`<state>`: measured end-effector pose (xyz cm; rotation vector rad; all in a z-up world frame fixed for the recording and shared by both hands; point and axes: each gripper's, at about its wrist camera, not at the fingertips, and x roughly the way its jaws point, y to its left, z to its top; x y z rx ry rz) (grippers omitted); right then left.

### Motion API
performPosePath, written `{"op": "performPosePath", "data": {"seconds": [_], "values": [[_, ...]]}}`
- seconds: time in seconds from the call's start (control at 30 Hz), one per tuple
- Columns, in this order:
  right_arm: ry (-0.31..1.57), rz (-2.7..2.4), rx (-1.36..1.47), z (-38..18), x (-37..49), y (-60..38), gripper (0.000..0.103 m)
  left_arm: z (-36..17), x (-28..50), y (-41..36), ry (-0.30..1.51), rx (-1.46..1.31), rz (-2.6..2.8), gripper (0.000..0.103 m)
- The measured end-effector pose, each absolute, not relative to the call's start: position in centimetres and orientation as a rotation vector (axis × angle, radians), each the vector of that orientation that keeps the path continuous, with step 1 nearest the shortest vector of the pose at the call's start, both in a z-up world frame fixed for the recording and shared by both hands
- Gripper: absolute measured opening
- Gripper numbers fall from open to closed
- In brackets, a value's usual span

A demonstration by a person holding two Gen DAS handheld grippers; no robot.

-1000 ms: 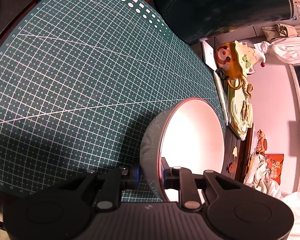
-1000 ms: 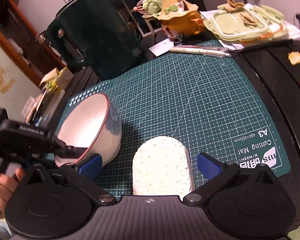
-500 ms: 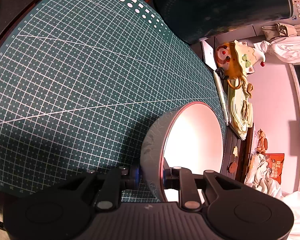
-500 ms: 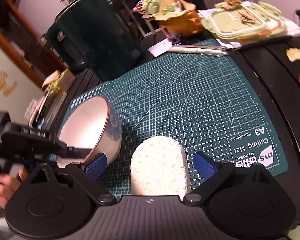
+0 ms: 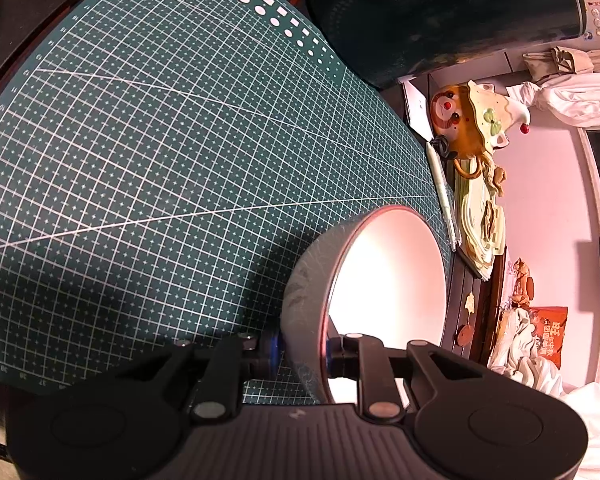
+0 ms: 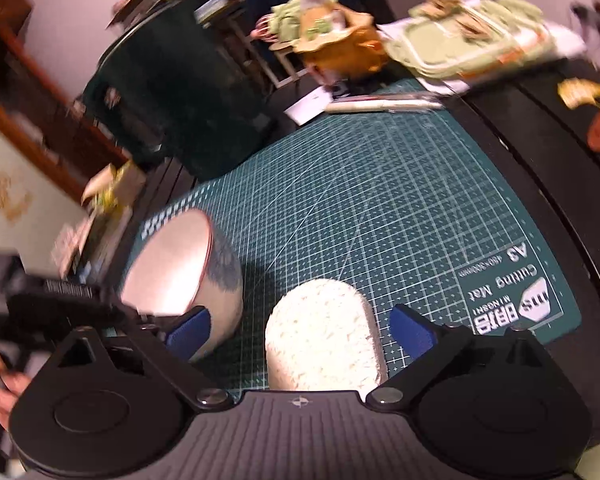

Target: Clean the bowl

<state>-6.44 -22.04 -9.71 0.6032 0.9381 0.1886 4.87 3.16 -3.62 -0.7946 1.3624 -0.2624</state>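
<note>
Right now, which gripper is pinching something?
The left gripper: it is shut on the bowl's rim. The right gripper has been closing around the sponge, but gaps still show beside its pads.

Ahead of the right gripper (image 6: 300, 326) the green cutting mat (image 6: 380, 208) lies bare and passable, hemmed in by the tilted bowl (image 6: 204, 276) at its left, the sponge (image 6: 324, 344) between its jaws, and the dark bin (image 6: 180, 92) beyond.

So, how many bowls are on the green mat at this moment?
1. The bowl is tilted at the left side of the mat, its rim clamped by the left gripper, next to the sponge. No other bowl shows.
</note>
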Motion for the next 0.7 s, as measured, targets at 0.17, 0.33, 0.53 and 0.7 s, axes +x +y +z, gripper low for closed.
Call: {"op": "performPosePath", "data": {"seconds": [0.17, 0.33, 0.53, 0.7], "values": [[0.975, 0.25, 0.769, -10.9, -6.4, -23.4, 0.051, -3.9, 4.8, 3.3, 1.363, -0.793, -0.267, 0.02], [0.998, 0.299, 0.738, -10.7, -6.2, -22.2, 0.045, -4.6, 4.8, 3.5, 1.363, -0.797, -0.267, 0.02], [1.037, 0.325, 0.705, -10.3, -6.1, -22.5, 0.035, -5.3, 4.5, 3.6, 1.363, -0.798, -0.264, 0.02], [1.088, 0.344, 0.382, -8.8, -6.4, -19.4, 0.019, -6.4, 4.4, 4.5, 1.361, -0.797, -0.266, 0.02]]}}
